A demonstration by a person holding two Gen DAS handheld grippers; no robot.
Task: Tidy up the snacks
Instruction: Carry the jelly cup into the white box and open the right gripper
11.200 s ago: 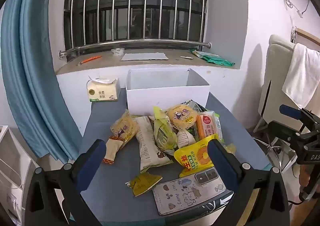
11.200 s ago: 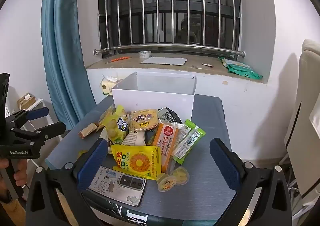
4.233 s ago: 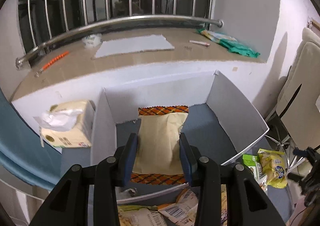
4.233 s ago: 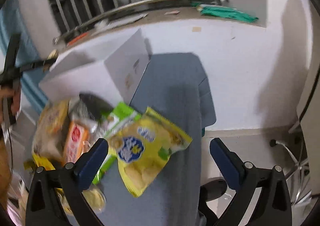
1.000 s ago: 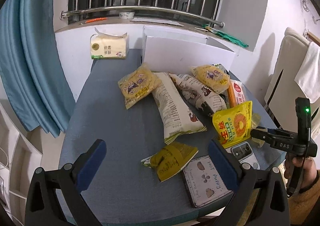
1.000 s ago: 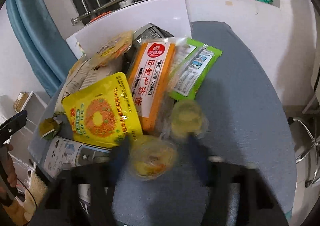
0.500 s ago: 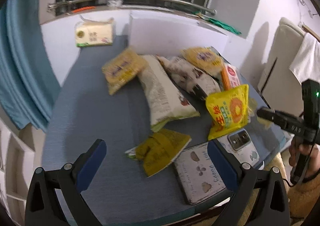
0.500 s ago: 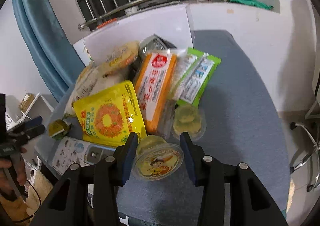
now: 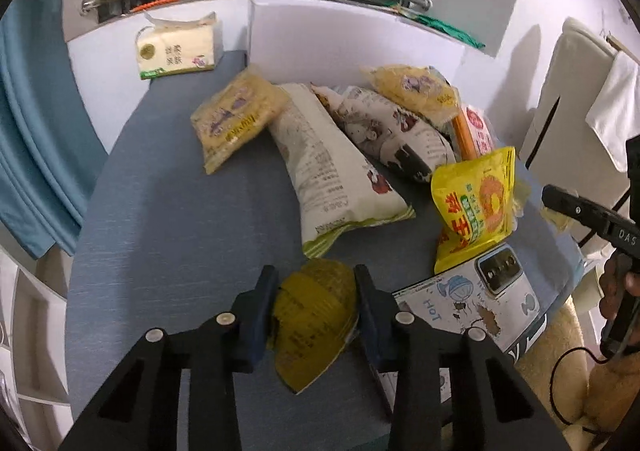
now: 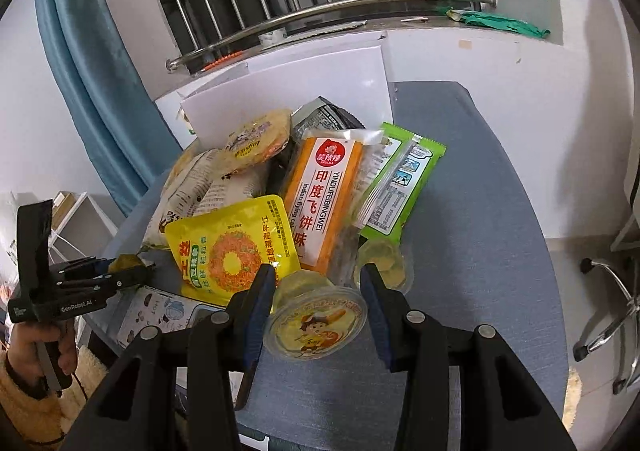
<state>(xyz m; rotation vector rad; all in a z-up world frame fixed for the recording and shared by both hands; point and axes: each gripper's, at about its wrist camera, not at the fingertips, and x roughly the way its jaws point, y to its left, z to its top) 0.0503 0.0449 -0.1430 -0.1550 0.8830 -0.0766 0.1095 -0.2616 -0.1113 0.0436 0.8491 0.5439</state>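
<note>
Left gripper (image 9: 316,305) just closed, pinching olive-yellow packet (image 9: 314,315) at table (image 9: 160,251) near edge | right gripper (image 10: 318,297) clamps jelly cup (image 10: 316,321) | advice: lift both straight up, clear phone (image 9: 476,299), carry to white box (image 9: 340,39) behind pile

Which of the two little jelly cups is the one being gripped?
The jelly cup with the cartoon lid, between the right gripper's pads; the other cup lies free beside the green packet.
</note>
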